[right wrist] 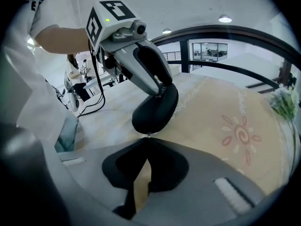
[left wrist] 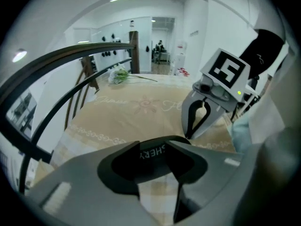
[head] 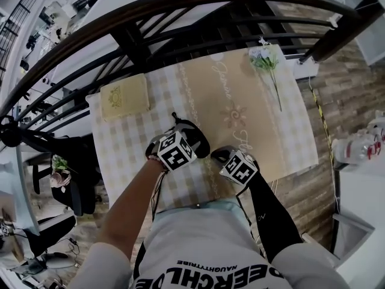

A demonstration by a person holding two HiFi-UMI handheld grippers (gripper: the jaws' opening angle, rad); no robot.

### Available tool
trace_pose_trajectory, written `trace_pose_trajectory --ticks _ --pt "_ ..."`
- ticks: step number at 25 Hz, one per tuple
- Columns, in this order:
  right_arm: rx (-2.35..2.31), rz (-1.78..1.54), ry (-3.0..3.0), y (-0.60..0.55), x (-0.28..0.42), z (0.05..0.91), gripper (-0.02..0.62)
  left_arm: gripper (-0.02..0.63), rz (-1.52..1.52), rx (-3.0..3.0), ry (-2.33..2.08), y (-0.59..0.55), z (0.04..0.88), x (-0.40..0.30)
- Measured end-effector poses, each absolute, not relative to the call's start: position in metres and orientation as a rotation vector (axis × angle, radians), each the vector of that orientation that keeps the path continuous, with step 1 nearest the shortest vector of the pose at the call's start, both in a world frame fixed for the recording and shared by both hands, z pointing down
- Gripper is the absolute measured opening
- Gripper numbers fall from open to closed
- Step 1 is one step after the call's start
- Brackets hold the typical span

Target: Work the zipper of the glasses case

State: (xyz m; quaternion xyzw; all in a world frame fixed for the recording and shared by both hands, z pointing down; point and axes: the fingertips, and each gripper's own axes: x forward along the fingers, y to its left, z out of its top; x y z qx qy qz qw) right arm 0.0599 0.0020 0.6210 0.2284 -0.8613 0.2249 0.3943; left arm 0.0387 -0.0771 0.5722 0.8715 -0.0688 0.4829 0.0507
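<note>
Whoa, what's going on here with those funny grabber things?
A person stands at a table with a grabber in each hand. The left gripper has its fingers clamped on a black glasses case, holding it tilted over the checked tablecloth. The right gripper has its fingers pinched shut right at the case's lower end, seemingly on the small silver zipper pull.

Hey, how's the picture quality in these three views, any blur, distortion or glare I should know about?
Head view: fairly sharp, even light, railing bowed by the wide lens. Left gripper view: strong fisheye, dark corners, glasses case up close and soft. Right gripper view: fisheye too, foreground blurred, left gripper and case crisper.
</note>
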Motion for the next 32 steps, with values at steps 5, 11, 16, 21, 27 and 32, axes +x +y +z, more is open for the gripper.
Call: trace_pose_trajectory --ticks 5,11,16,21,27,32 --pt "0.569 0.555 -2.183 0.006 0.054 0.62 0.029 0.301 1.878 2.762 0.171 -0.076 0.585 0.009" --pt "0.596 0.564 -2.193 0.012 0.045 0.615 0.029 0.397 2.242 2.818 0.748 -0.07 0.617 0.008" --pt "0.653 0.569 -2.155 0.011 0.054 0.615 0.029 0.394 2.222 2.731 0.66 -0.063 0.618 0.006" --pt "0.667 0.562 -2.107 0.006 0.084 0.618 0.029 0.315 2.005 2.555 0.49 -0.036 0.605 -0.004" --pt "0.614 0.495 -2.12 -0.021 0.113 0.62 0.029 0.285 1.758 2.443 0.261 0.004 0.598 0.005" --pt "0.489 0.423 -2.161 -0.038 0.119 0.618 0.029 0.285 1.64 2.423 0.006 -0.006 0.594 0.016"
